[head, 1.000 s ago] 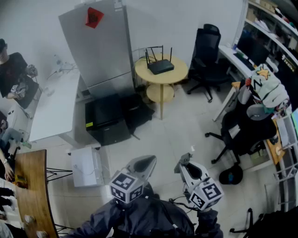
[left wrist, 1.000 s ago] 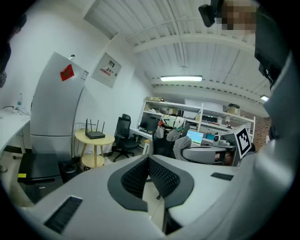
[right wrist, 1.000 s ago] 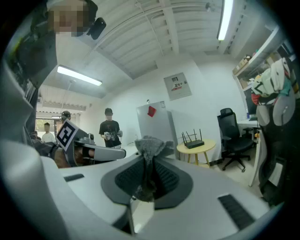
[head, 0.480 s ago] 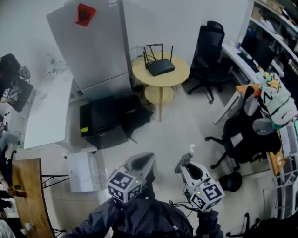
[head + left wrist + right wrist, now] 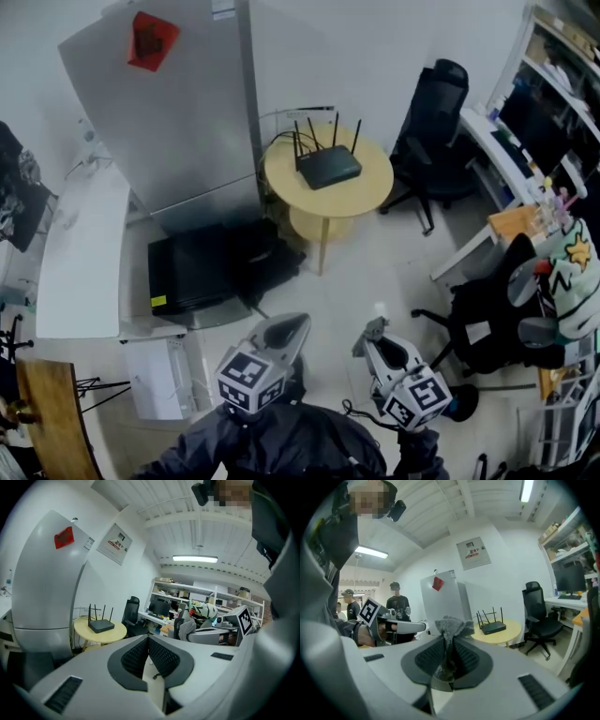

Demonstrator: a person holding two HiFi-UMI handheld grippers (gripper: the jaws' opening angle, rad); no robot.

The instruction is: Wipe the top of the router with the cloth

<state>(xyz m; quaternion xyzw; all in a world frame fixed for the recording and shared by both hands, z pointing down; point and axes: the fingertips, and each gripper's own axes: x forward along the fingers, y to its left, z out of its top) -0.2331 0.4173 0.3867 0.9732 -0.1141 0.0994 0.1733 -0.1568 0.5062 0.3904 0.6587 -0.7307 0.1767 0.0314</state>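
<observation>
The black router [image 5: 328,169] with several upright antennas lies on a small round yellow table [image 5: 366,192] across the room, far ahead of both grippers. It shows small in the left gripper view as the router [image 5: 101,625] and in the right gripper view as the router [image 5: 493,627]. My left gripper [image 5: 291,323] is held close to the body, its jaws shut with nothing between them [image 5: 147,639]. My right gripper [image 5: 372,328] is shut on a grey cloth [image 5: 449,627], which sticks up in a tuft above the pads.
A tall grey cabinet [image 5: 178,122] stands left of the table, with a black box [image 5: 202,267] on the floor before it. A white desk [image 5: 80,253] runs along the left. Black office chairs [image 5: 441,122] [image 5: 487,328] and a desk [image 5: 497,141] stand on the right. A person [image 5: 396,604] stands behind.
The head view has shifted: the round table and router sit lower and slightly larger in the frame. Both grippers keep their places at the bottom, the cloth still held.
</observation>
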